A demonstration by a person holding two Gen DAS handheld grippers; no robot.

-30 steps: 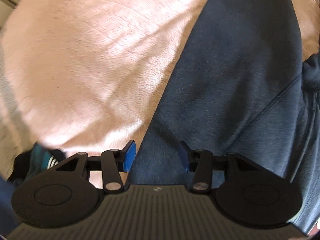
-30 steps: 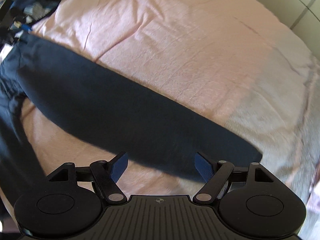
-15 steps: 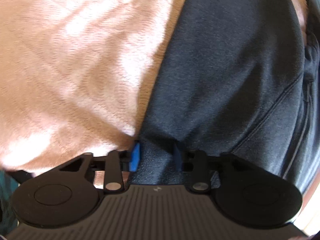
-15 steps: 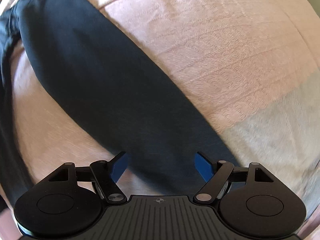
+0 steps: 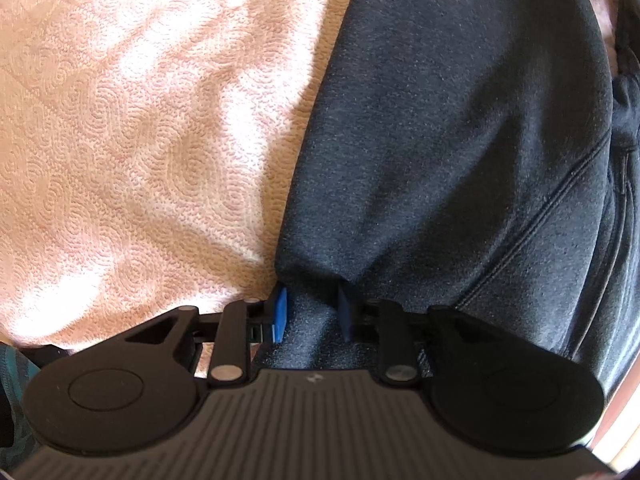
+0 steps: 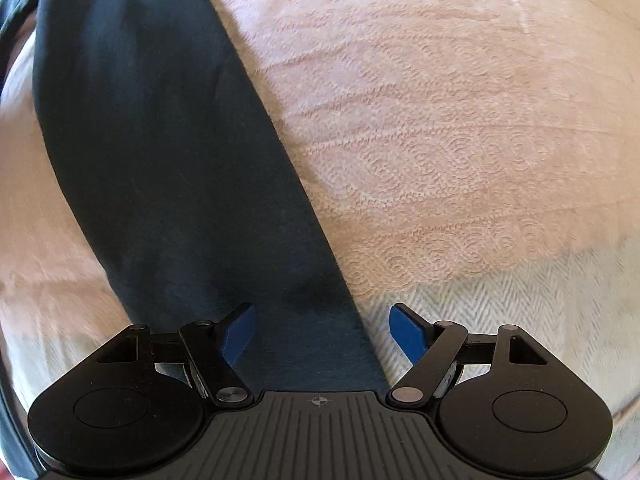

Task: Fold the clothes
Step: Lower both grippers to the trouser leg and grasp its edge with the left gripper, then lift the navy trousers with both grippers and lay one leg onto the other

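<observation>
A dark navy garment (image 5: 460, 128) lies spread on a pink bedspread (image 5: 132, 120). My left gripper (image 5: 312, 312) is shut on a bunched edge of this garment, with cloth pinched between its blue pads (image 5: 281, 312). In the right wrist view a long dark sleeve or leg of the garment (image 6: 168, 152) runs from the upper left down between the fingers. My right gripper (image 6: 320, 334) is open, low over the end of that strip, with its blue pads (image 6: 408, 336) on either side of the cloth.
The pink textured bedspread (image 6: 440, 120) fills most of both views. A grey-white herringbone blanket (image 6: 500, 304) lies under its near edge on the right. A teal patterned cloth (image 5: 16, 364) shows at the left wrist view's lower left edge.
My left gripper went from open to shut on the garment's edge. My right gripper moved down and closer to the strip's end, staying open.
</observation>
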